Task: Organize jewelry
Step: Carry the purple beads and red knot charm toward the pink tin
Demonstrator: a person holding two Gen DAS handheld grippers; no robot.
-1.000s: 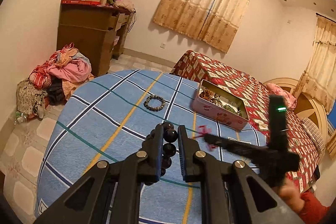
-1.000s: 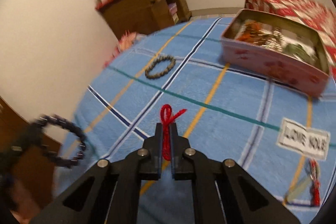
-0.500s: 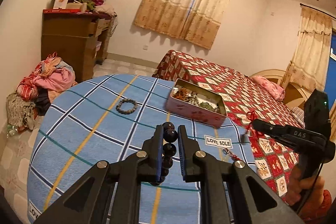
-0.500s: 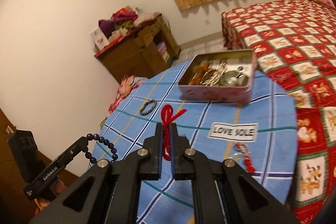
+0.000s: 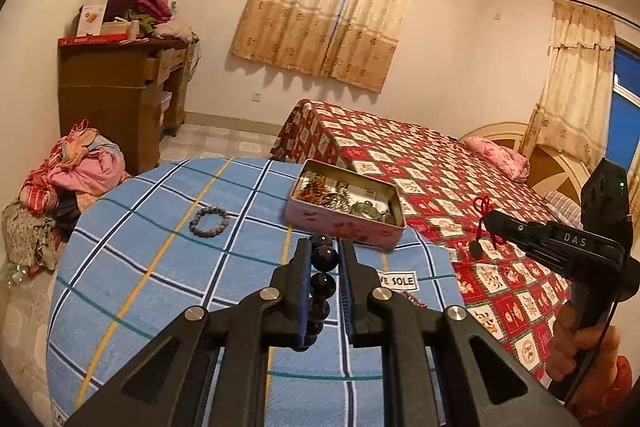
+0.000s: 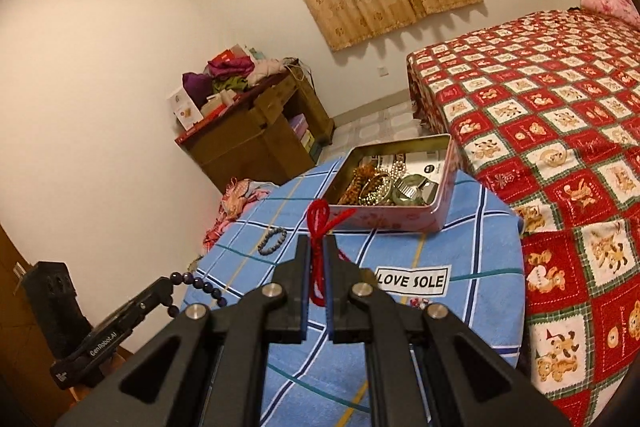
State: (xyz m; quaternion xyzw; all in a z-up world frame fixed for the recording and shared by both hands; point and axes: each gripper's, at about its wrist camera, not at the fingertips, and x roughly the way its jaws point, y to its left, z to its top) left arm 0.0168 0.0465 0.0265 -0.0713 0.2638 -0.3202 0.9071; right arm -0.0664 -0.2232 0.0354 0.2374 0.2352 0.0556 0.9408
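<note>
While both claws hold jewelry, a grey bracelet (image 5: pixel 209 221) lies near the tin (image 5: pixel 344 227).

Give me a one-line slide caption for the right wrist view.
Right gripper clamps a red cord above the blue plaid table, facing the open jewelry tin.

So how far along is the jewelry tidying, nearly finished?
Partway. The pink tin already holds a heap of chains and bangles. In hand: the left gripper is shut on the dark bead bracelet, the right gripper on the red cord, both above the table. Left: a grey bead bracelet and a small red piece lying on the cloth.
</note>
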